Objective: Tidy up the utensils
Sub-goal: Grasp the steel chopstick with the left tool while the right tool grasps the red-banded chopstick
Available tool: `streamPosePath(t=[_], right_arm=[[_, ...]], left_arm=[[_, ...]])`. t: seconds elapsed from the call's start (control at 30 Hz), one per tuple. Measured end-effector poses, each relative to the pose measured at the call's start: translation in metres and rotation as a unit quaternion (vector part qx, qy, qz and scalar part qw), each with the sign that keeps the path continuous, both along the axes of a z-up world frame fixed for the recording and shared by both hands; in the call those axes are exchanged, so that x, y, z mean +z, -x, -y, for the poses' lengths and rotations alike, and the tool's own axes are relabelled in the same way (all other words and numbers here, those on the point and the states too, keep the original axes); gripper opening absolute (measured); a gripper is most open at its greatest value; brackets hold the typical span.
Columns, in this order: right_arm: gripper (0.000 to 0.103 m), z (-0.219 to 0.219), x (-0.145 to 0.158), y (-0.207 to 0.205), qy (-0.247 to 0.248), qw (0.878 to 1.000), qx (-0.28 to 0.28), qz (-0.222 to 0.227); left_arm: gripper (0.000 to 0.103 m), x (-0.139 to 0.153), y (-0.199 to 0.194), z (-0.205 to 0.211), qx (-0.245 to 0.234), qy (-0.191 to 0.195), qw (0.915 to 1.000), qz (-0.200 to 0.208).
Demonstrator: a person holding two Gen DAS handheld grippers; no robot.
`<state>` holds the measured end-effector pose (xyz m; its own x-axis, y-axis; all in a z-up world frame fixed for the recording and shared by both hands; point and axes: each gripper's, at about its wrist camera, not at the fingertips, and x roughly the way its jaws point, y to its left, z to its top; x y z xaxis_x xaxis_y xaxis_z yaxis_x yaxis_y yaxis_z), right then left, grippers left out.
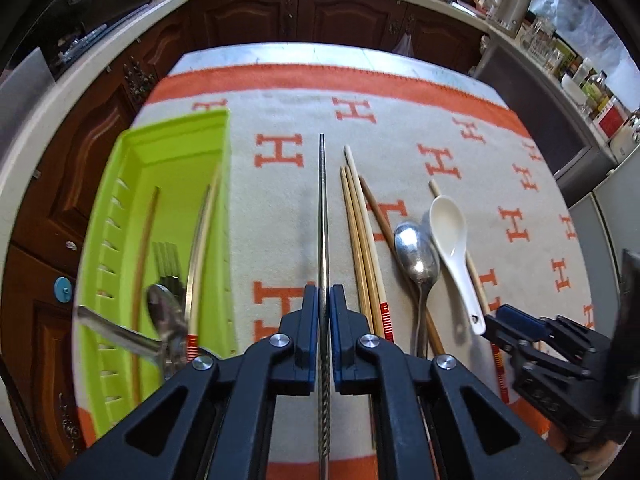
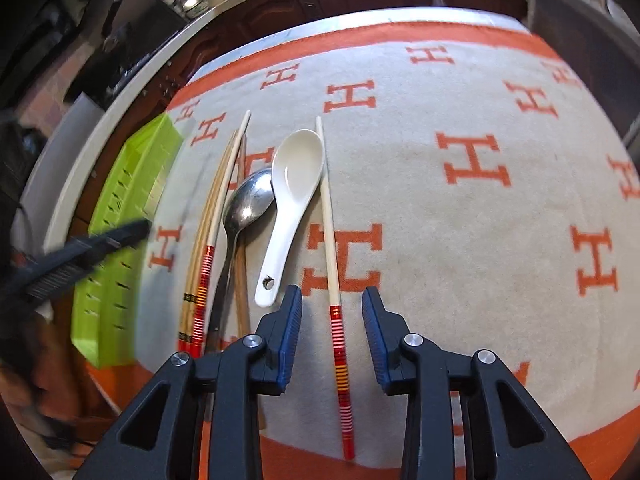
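two grippers, two jobs. your left gripper (image 1: 324,300) is clamped tight on a metal chopstick (image 1: 322,208), which runs straight ahead between the pads and sits above the cloth (image 1: 280,200), just right of the green tray (image 1: 176,152). the tray already holds a spoon, some forks and a few sticks, so the step in hand looks like dropping this one in with them.

swing left until the whole stick is over the tray, line it up with the tray's long side, and lower the tip first — a slick metal rod can roll or bounce off the spoon handle near your end. let go only when it is low.

your right gripper (image 2: 332,300) is wide open and holds nothing; it straddles a pale chopstick (image 2: 330,240) with red bands, lying flat beside the white spoon (image 2: 294,184). close on the banded part, square across it — a thin stick on soft cloth may skid sideways if one pad lands first. keep clear of the white spoon's handle on your left pad's side.
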<state>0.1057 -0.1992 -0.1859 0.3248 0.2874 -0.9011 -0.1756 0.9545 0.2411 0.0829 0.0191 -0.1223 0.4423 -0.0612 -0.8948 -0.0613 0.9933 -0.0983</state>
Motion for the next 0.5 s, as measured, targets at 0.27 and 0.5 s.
streamPosePath(t=[0.27, 0.5], right_arm=[[0.006, -0.018, -0.002, 0.008, 0.106, 0.992, 0.026, 0.057], [0.005, 0.003, 0.002, 0.006, 0.048, 0.998, -0.03, 0.031]], left_arm=[[0.003, 0.056, 0.027, -0.044, 0.031, -0.033, 0.9981, 0.043], [0.003, 0.045, 0.043, -0.083, 0.067, -0.058, 0.9958, 0.023]])
